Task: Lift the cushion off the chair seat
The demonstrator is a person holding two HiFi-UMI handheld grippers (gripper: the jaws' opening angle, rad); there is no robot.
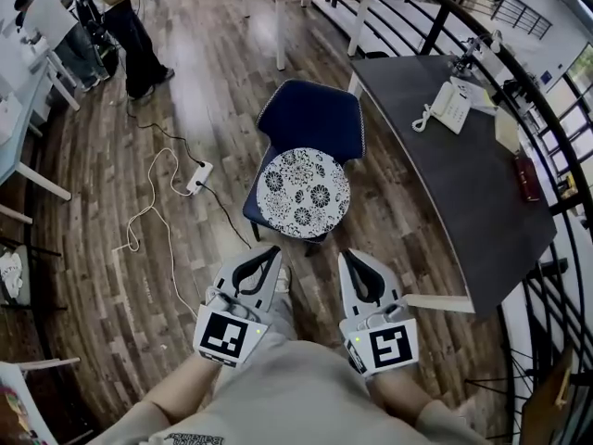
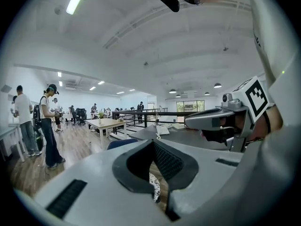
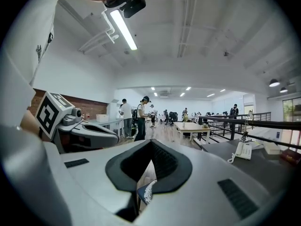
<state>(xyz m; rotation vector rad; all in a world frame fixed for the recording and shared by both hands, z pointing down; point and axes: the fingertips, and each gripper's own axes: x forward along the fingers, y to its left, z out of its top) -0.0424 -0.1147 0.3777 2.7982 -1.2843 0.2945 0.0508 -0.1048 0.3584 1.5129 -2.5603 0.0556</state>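
Note:
A round white cushion with a dark floral print [image 1: 304,193] lies on the seat of a blue chair [image 1: 310,119] in the middle of the head view. My left gripper [image 1: 269,249] and right gripper [image 1: 350,255] are side by side just short of the chair's near edge, pointing at it and apart from the cushion. Both have their jaws together with nothing between them. In the left gripper view a slice of cushion [image 2: 154,187] shows through the slot behind the left gripper's [image 2: 151,142] tips. The right gripper [image 3: 150,142] frames the cushion's edge [image 3: 148,192] the same way.
A dark table [image 1: 445,174] with a white telephone [image 1: 451,107] stands right of the chair, backed by a black railing [image 1: 519,82]. A power strip with cables [image 1: 199,176] lies on the wooden floor to the left. People stand at the far left [image 1: 134,35].

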